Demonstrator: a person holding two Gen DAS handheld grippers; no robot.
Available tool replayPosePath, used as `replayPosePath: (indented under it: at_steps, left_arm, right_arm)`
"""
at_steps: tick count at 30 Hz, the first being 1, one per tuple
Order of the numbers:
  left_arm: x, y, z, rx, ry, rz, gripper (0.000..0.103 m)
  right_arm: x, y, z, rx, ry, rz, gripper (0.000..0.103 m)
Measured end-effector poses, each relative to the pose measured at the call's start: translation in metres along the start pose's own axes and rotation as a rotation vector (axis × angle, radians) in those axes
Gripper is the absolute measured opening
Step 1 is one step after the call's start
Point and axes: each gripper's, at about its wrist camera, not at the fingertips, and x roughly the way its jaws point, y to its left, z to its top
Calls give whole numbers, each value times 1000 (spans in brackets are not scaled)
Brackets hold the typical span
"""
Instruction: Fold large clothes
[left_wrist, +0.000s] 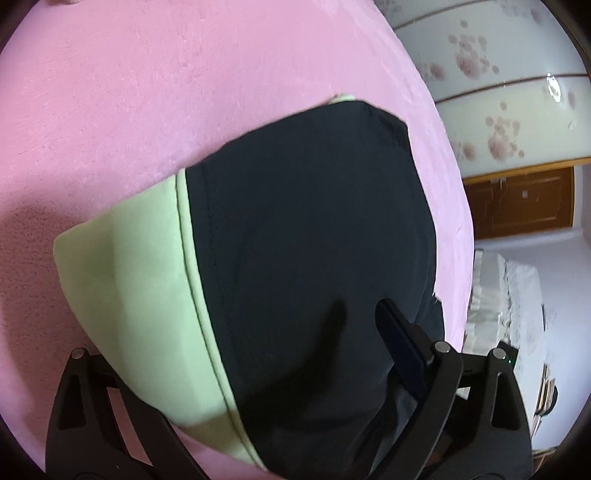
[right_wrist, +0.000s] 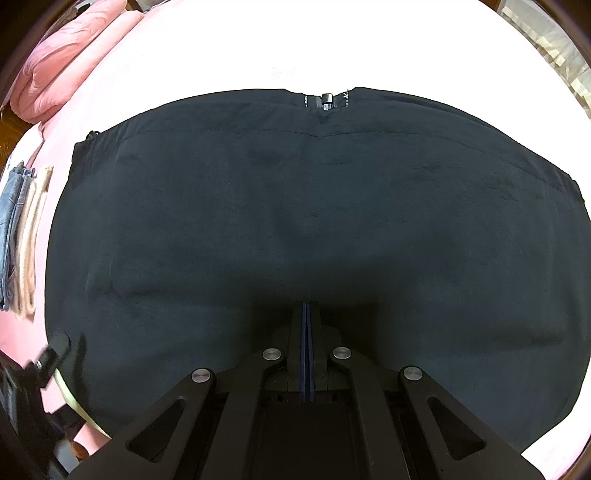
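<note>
The dark jacket (right_wrist: 314, 221) lies flat on the pink bedspread (left_wrist: 147, 92), directly beneath the right gripper (right_wrist: 307, 314), whose jaws are together, while the left gripper (left_wrist: 240, 369) hangs spread wide over its near green-lined edge.

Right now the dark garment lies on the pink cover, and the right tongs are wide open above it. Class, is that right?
Not quite. The right tongs are shut, pads together, as the right wrist view shows. The dark garment does lie on the pink cover.
</note>
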Motion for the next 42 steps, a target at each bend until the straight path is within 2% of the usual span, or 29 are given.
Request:
replayPosePath:
  at_steps: [1,2,3,4,6,9,15,22,26,31,36,42]
  left_arm:
    - [-1,-3,-1,2,-25,29,78]
    - [-1,-7,-3,12,-47,81,59]
    - [-3,-9,-5,25,-60,115,51]
    - [-5,-12,-7,43,-82,128,47]
    - [-13,-24,-14,93,-153,120,25]
    - [-22,-46,-22,197,-222,132,18]
    - [-29,-69,-24,295,-231,144,15]
    - [-48,-98,-43,496,-271,129,14]
    - [-60,-109,-51,574,-277,121,14]
    - [-64,-115,-57,601,-269,144,14]
    - [-64,-107,-56,573,-241,172,14]
    - [-73,-109,-64,598,-250,169,14]
  right_arm:
    - [0,-1,0,2,0,0,0]
    - [-1,-1,-1,4,0,-1,0]
    - [-2,-1,-2,5,0,-3,0]
    - [-2,-1,-2,6,0,-6,0]
    - [-3,2,-3,3,0,-17,0]
    - [-4,7,-6,-2,-2,-34,0]
    - [-6,15,-8,-1,-9,-54,0]
    - [-8,20,-12,9,-16,-46,0]
    - [-9,18,-17,11,-46,-31,0]
    - [-11,18,-32,-11,-99,-5,0]
    - [-12,10,-40,3,-102,24,0]
    - [-16,4,-46,4,-126,38,0]
